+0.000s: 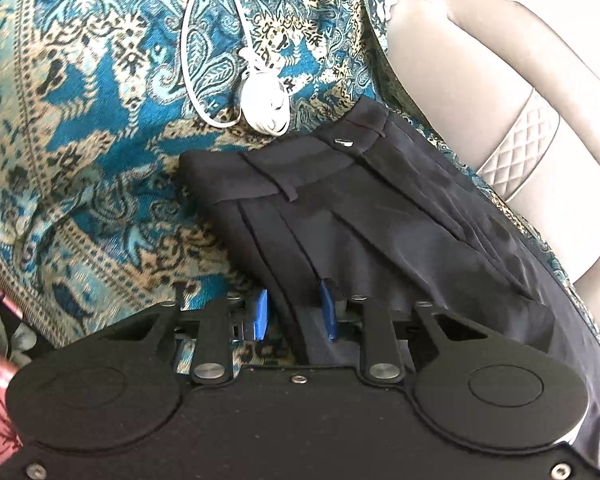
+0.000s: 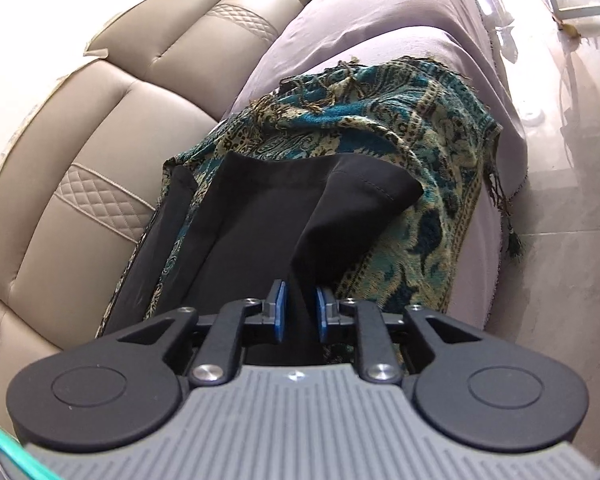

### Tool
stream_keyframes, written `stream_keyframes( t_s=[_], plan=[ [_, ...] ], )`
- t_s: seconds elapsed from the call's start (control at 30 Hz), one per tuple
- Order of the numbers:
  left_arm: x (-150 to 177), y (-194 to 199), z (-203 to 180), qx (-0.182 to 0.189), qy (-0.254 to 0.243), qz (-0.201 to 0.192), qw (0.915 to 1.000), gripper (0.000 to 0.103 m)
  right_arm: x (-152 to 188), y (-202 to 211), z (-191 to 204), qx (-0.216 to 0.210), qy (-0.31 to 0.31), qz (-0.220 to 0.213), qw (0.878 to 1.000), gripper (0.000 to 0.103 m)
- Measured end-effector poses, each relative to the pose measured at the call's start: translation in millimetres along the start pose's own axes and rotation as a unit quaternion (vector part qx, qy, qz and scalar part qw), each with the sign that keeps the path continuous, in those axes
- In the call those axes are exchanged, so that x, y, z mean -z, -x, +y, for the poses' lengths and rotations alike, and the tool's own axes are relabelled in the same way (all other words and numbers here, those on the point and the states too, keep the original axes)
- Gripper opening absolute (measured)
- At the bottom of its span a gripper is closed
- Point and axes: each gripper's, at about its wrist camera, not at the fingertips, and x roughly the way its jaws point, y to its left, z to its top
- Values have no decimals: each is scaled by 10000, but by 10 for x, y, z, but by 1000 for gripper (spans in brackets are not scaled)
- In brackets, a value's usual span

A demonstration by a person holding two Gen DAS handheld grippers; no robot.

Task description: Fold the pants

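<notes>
Black pants [image 1: 380, 200] lie on a teal and tan patterned shawl [image 1: 100, 120] spread over a sofa seat. The left wrist view shows their waistband end with belt loops and a small metal clasp. My left gripper [image 1: 295, 314] is at the near edge of this end, and its blue pads [image 1: 262, 314] press on a fold of the black cloth. The right wrist view shows the leg end of the pants [image 2: 260, 208], with a hem corner turned to the right. My right gripper [image 2: 301, 314] has a ridge of leg cloth between its pads [image 2: 280, 312], which stand slightly apart from it.
A coiled white cable [image 1: 260, 96] rests on the shawl just beyond the waistband. The beige leather sofa back [image 2: 100, 120] rises behind the pants. A mauve cover [image 2: 380, 20] lies over the seat under the shawl [image 2: 420, 160]. Glossy tiled floor [image 2: 572, 200] is to the right.
</notes>
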Motion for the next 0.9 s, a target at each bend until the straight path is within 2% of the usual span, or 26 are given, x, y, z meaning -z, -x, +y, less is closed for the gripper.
stream_keyframes(
  t_s=[0.07, 0.1, 0.13, 0.23, 0.33, 0.4, 0.43, 0.47, 0.53, 0.6, 0.63, 0.73, 0.9],
  plan=[
    [-12, -27, -25, -122, 14, -46, 9999, 15, -7, -10, 16, -18, 66, 37, 10000, 22],
    [-16, -39, -42, -247, -5, -63, 9997, 7, -9, -14, 17, -61, 64, 67, 9999, 21],
    [-14, -41, -54, -282, -16, -74, 9996, 7, -15, -17, 16, -81, 54, 91, 9999, 15],
    [7, -40, -96, -379, -38, -143, 9992, 9, -15, -25, 32, -53, 73, 131, 9999, 9],
    [24, -54, -105, -374, 37, -239, 9990, 15, -22, -23, 53, -111, 104, 157, 9998, 9],
    [28, -63, -119, -279, 20, -279, 9992, 24, -27, -35, 58, -119, 118, 189, 9997, 15],
    [32, -68, -135, -274, 1, -301, 9992, 24, -26, -50, 60, -138, 129, 219, 9996, 18],
    [40, -71, -155, -315, -40, -326, 9990, 23, -24, -67, 65, -166, 143, 255, 9994, 18],
    [49, -65, -223, -626, -229, -365, 9971, 5, -30, -94, 89, -171, 212, 294, 9992, 15],
    [62, 9, -276, -764, -371, -447, 9954, 5, -45, -88, 116, -116, 231, 306, 9992, 5],
    [76, 68, -301, -808, -436, -539, 9943, 5, -51, -68, 117, -109, 213, 304, 9993, 4],
    [94, 284, -366, -826, -656, -848, 9908, 5, -97, 50, 147, -144, 146, 220, 9995, 3],
    [-24, 648, -394, -641, -704, -1057, 9898, 5, -256, 298, 183, -415, -322, -14, 9986, 3]
  ],
)
